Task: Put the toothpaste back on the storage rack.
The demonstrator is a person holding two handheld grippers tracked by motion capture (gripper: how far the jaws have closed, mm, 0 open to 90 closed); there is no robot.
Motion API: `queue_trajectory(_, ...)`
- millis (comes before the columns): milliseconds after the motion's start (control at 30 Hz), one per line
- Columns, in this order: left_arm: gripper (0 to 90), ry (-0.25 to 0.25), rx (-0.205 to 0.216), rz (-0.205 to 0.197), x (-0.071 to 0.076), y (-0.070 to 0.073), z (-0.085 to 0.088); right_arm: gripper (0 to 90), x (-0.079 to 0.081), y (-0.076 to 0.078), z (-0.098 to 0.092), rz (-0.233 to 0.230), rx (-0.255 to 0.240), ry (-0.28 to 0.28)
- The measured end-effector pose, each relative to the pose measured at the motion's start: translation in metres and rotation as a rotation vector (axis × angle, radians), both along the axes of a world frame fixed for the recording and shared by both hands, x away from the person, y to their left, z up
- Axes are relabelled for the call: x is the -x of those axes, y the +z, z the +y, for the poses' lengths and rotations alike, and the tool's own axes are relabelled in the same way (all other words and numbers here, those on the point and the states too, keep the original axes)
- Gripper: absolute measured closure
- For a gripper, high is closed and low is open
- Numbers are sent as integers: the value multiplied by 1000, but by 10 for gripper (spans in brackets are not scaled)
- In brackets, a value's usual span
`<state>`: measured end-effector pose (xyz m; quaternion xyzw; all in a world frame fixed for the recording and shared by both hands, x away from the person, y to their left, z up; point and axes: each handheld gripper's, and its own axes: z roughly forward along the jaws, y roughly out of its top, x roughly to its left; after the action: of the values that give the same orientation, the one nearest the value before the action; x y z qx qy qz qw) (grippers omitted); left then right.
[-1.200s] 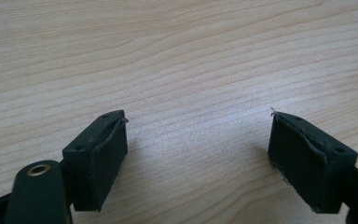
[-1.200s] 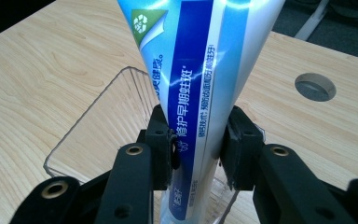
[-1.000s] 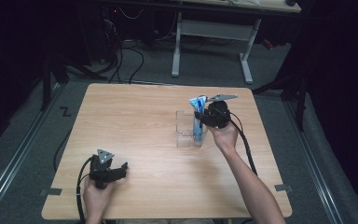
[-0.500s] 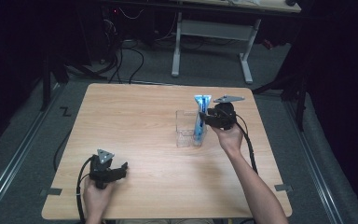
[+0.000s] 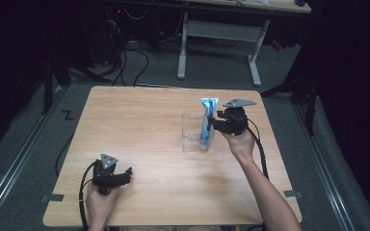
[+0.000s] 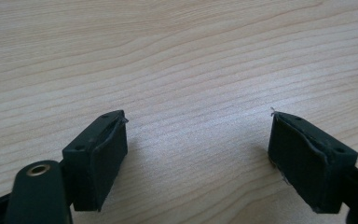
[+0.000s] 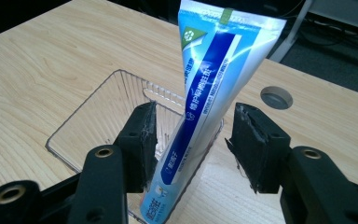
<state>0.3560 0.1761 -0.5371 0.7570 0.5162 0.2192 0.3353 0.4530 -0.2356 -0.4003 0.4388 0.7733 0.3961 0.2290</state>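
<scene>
High view: light wood-grain bench (image 5: 149, 125), person's forearms entering from the bottom edge. Clear ribbed plastic rectangular container (image 5: 191, 131) sits right of centre on the bench. Blue-and-white toothpaste tube (image 5: 206, 122) stands upright in the container's right end, flat crimped end up, leaning slightly.

Right hand-held gripper (image 5: 220, 124) is just beside the tube, at the container's right side, grey three-cornered plate on top. At this range the jaw state isn't readable from above.

Right gripper view fills that in: right hand-held gripper (image 7: 193, 140) has its jaws apart, one either side of the tube (image 7: 205, 102). Left pad (image 7: 145, 135) looks touching or very nearly touching the tube's edge, hard to say which; right pad (image 7: 254, 144) stands clear of it with a visible gap. Tube's lower end is inside the container (image 7: 93, 121), against the near wall. This view also picks up a round grey cable grommet (image 7: 276, 97) in the bench top behind the tube, which I can't make out from above.

Left hand-held gripper (image 5: 120, 174) is near the front-left of the bench, well apart from the container, low over the surface. Left gripper view: left hand-held gripper (image 6: 198, 140) jaws wide apart, bare wood grain between them.
</scene>
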Motion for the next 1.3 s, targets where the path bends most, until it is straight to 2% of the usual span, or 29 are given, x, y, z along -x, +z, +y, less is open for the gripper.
queue_trajectory(233,198,0,0,0,0,0,0,490,7,8,-10,-9,-26,-1)
queue_trajectory(400,198,1,0,0,0,0,0,540,13,12,-14,-6,-29,13)
queue_trajectory(700,199,0,0,0,0,0,0,548,19,20,-24,-2,-66,17)
queue_trajectory(1200,199,0,0,0,0,0,0,455,34,29,-36,-30,-95,23)
queue_trajectory(1300,199,0,1,0,0,0,0,454,39,30,-41,-51,-109,14)
